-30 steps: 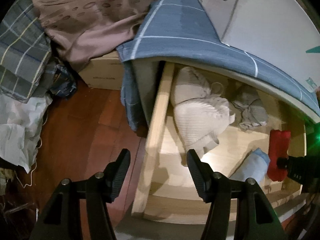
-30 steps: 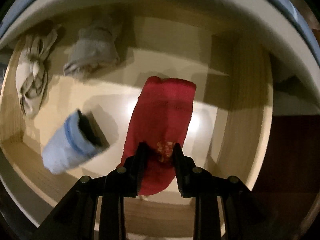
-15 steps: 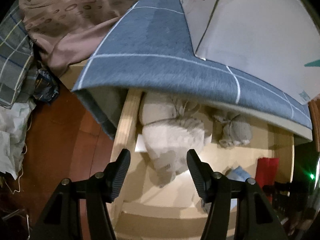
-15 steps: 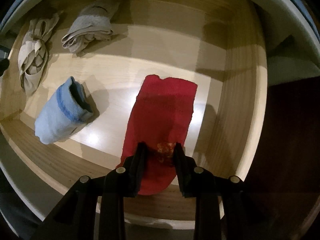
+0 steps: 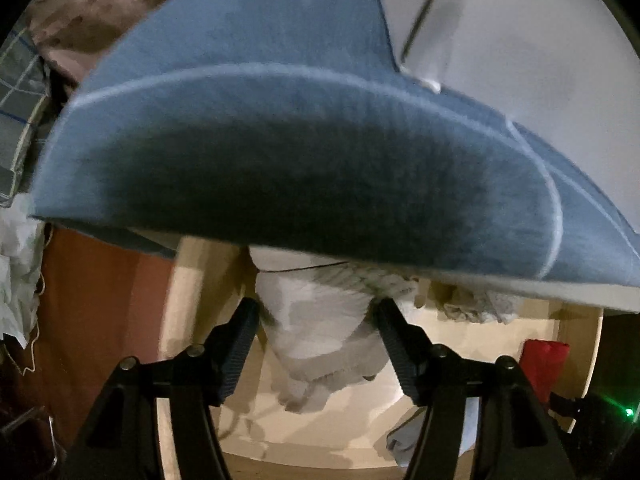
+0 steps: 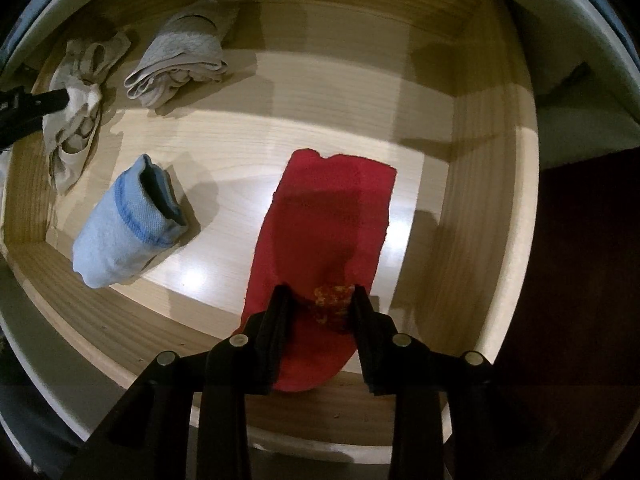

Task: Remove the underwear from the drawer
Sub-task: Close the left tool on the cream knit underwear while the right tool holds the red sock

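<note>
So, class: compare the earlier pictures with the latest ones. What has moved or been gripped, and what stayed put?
The left claw has dropped in under the blue cloth, its jaws opening around the white bundle. The right claw, its jaws opening slightly, still pinches the red garment. The light blue roll and grey bundle haven't shifted in the drawer.

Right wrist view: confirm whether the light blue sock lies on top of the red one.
No. The light blue sock lies apart from the red sock, with bare drawer floor between.

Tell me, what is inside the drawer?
Inside the drawer: a red garment, a light blue roll, a grey bundle and a beige bundle. The drawer's back left corner is hidden.
</note>
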`<action>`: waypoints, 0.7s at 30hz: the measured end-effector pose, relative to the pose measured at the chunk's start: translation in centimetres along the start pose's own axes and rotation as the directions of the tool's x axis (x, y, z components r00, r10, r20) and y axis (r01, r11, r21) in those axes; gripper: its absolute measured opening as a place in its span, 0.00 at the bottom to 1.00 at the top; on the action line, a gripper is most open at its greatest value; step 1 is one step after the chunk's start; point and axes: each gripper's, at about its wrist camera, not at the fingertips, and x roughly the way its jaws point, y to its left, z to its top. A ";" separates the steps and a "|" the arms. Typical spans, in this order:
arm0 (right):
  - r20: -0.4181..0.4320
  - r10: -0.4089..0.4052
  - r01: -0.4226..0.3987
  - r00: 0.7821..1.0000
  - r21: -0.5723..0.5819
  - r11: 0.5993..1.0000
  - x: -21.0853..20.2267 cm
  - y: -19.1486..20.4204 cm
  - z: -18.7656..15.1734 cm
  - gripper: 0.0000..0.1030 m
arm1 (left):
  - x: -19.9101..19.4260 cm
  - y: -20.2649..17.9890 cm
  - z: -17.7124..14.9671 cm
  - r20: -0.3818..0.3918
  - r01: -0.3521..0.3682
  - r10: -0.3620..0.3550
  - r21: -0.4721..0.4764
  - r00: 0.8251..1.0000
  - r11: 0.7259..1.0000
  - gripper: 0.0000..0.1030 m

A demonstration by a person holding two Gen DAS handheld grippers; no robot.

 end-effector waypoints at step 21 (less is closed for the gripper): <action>-0.002 -0.001 0.001 1.000 0.011 1.000 -0.4 -0.2 0.1 0.32 | 2.6 -2.3 -0.9 -0.170 -0.088 0.121 0.192 0.978 0.977 0.56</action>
